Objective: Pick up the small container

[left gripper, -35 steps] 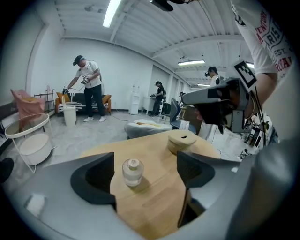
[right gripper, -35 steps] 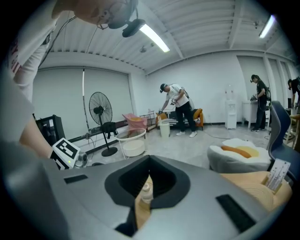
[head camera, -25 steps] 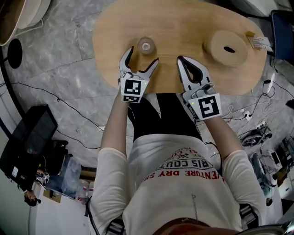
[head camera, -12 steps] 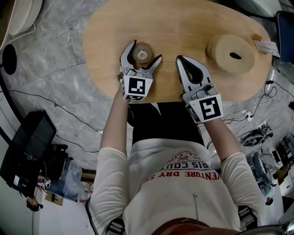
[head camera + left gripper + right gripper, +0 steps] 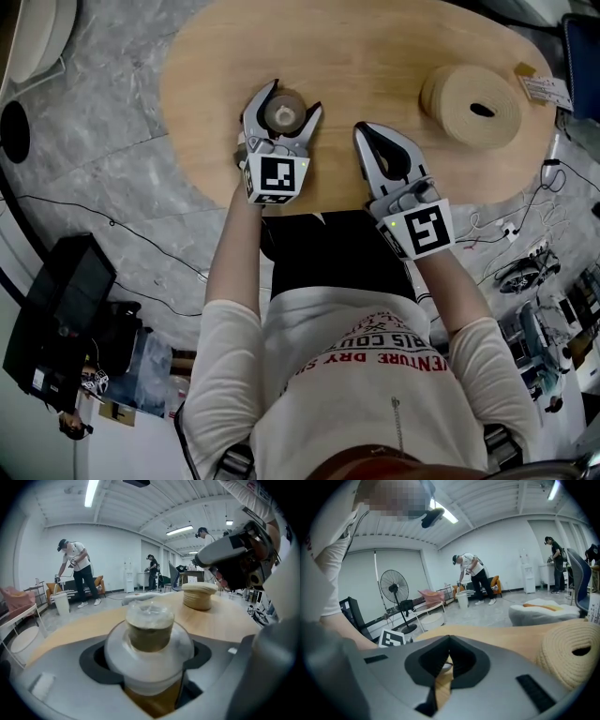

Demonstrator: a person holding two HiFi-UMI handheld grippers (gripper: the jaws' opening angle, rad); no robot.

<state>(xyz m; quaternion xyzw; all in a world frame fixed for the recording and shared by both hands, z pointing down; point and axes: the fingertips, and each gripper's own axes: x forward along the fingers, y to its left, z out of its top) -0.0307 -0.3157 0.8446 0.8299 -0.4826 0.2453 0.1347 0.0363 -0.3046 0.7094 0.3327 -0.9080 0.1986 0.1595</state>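
Head view — small container (image 5: 285,114) within closing left gripper (image 5: 293,99).

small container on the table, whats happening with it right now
A person works two hand-held grippers over a wooden table. The left gripper has its jaws around the small container and they are closing on it; it stands on the table, not yet lifted. The right gripper is shut and empty beside it. A coiled rope roll sits further right, untouched.

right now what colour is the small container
The small container is clear plastic with brownish contents, best seen in the left gripper view.
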